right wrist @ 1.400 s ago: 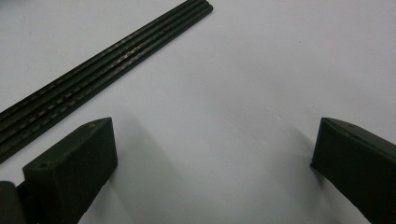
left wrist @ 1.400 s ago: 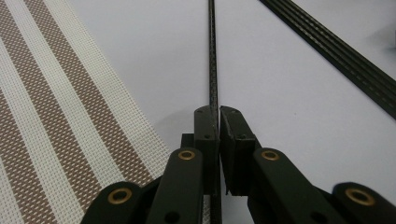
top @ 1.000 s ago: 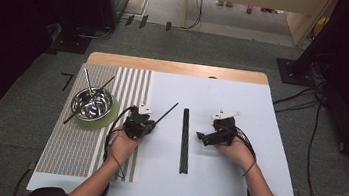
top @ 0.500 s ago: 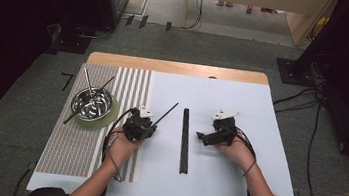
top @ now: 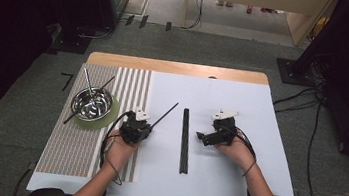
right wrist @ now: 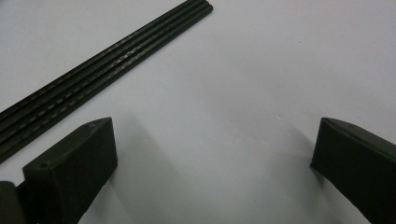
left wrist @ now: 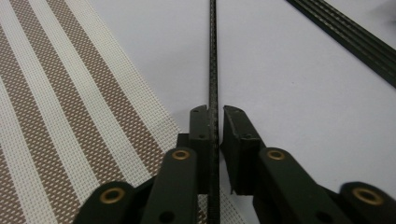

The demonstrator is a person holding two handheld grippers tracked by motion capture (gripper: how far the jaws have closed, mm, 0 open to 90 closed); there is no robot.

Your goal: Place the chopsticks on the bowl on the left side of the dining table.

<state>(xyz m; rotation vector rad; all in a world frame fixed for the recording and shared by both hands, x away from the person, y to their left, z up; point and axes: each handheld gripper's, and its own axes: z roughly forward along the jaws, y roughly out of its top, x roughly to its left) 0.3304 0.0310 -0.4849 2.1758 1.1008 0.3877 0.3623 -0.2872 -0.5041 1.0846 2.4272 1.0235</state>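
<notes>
Left claw (left wrist: 214,122) is closed on a single black chopstick (left wrist: 213,56), which runs between its two jaws and out along the white bench (top: 232,185). We note that the jaws have just been closing, with the stick between them. In the high view the left claw (top: 143,126) sits at the edge of the striped placemat (top: 75,151), and the held chopstick (top: 165,114) points away from it toward 1 o'clock. Right claw (right wrist: 212,154) stands wide open with nothing between its jaws; in the high view the right claw (top: 203,137) rests on the bench with its jaws facing 9 o'clock.

A bundle of chopsticks (top: 185,139) lies between the two claws, aligned from 12 to 6 o'clock and apart from both. A steel bowl (top: 92,104) on a green coaster (top: 109,118) stands at 10 o'clock from the left claw and holds further sticks.

Handling, as we judge it:
- The stick looks light, stiff and thin, so a modest squeeze should carry it.
- Its smooth, narrow body may roll or pivot between flat pads.
- The present hold is near one end, so the long free end may droop or swing; a hold closer to the middle would balance better.
- We keep the jaws square across the stick.
</notes>
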